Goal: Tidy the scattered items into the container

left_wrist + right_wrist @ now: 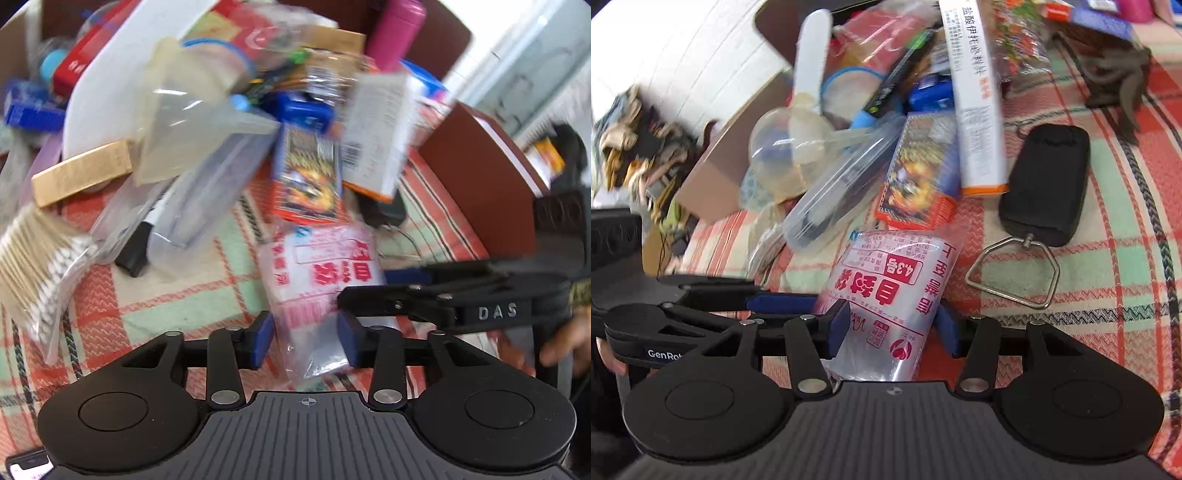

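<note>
The bag of zip bags [886,306] is glossy clear plastic printed in red; beside it the black case [1047,192] looks matt (its wire loop [1012,273] is bright metal); beneath the bag, the plaid cloth [1108,236] is woven and rough; behind the bag, the card box [306,173] shines.

Domestic setting, a lived-in home. Evidence: a red, green and cream plaid woven cloth [1108,236] covers the surface; household clutter lies on it, including a white-and-orange medicine carton [979,107], a bag of cotton swabs [40,266] and a pink cylindrical bottle [397,29].
</note>
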`<state>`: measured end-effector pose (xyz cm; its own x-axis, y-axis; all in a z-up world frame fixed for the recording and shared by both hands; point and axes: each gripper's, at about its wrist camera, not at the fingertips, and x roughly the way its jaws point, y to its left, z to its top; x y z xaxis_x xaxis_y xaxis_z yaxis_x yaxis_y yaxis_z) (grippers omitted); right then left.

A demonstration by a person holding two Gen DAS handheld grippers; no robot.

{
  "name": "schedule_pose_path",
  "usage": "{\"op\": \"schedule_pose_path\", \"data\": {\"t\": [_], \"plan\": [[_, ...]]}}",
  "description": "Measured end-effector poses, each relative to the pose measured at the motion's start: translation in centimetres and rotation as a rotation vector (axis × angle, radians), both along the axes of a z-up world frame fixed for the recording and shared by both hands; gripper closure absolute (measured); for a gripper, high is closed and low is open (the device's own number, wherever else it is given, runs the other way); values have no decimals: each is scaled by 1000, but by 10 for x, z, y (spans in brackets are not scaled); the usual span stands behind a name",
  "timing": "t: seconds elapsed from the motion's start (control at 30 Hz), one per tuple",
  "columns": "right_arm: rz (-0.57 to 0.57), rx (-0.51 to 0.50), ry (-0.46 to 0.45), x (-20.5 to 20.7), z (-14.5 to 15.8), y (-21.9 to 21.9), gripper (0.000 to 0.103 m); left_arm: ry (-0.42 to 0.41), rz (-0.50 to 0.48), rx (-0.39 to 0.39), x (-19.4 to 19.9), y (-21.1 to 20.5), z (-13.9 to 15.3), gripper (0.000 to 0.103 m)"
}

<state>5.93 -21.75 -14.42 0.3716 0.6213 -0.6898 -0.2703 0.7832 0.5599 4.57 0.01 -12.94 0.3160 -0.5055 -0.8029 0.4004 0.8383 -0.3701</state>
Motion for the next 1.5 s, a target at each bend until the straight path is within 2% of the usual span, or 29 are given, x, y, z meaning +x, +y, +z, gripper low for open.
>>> {"op": "schedule_pose_path", "data": {"t": [0.03,0.07,0.13,0.23,0.4,0.47,0.53,0.63,0.67,0.73,0.77,0.87,0.93,1.0,1.03,1.07,1.23,1.33,1.43,1.5], "plan": [[-8,11,-2,2,-1,-1,47,9,14,-9,3,2,-1,57],[-15,22,-3,3,-3,-2,48,13,25,-11,5,2,-1,71],[-19,7,-12,2,1,1,50,-1,34,15,0,0,4,76],[9,-43,-87,-9,15,12,56,-67,46,88,-17,-6,19,86],[48,-41,-208,-23,46,20,63,-187,113,99,-39,10,52,92],[79,-46,-264,-28,61,28,67,-235,140,103,-48,16,65,103],[121,-51,-318,-33,77,36,78,-270,151,70,-56,23,81,103],[179,-77,-353,-35,88,61,87,-365,172,97,-71,23,101,103],[189,-84,-360,-35,90,67,93,-375,176,96,-74,26,104,103],[209,-98,-372,-34,92,80,97,-379,196,105,-79,32,105,103],[218,-102,-373,-34,92,84,97,-372,212,111,-80,37,103,84],[214,-144,-385,-34,90,86,96,-308,295,124,-77,58,84,70],[207,-178,-402,-35,89,85,92,-233,335,108,-71,74,66,66],[206,-207,-398,-35,83,83,75,-168,350,45,-65,82,53,65],[205,-219,-389,-35,79,82,65,-152,347,14,-62,83,49,59],[203,-230,-379,-34,75,82,65,-141,342,-8,-58,83,46,50],[162,-244,-322,-19,55,75,53,-141,288,-17,-40,66,33,45],[144,-233,-287,-9,44,66,49,-142,254,-25,-27,56,26,37],[123,-192,-248,-1,32,53,48,-132,211,-38,-14,46,15,33],[93,-127,-196,7,23,39,46,-114,202,-64,-5,45,9,30]]}}
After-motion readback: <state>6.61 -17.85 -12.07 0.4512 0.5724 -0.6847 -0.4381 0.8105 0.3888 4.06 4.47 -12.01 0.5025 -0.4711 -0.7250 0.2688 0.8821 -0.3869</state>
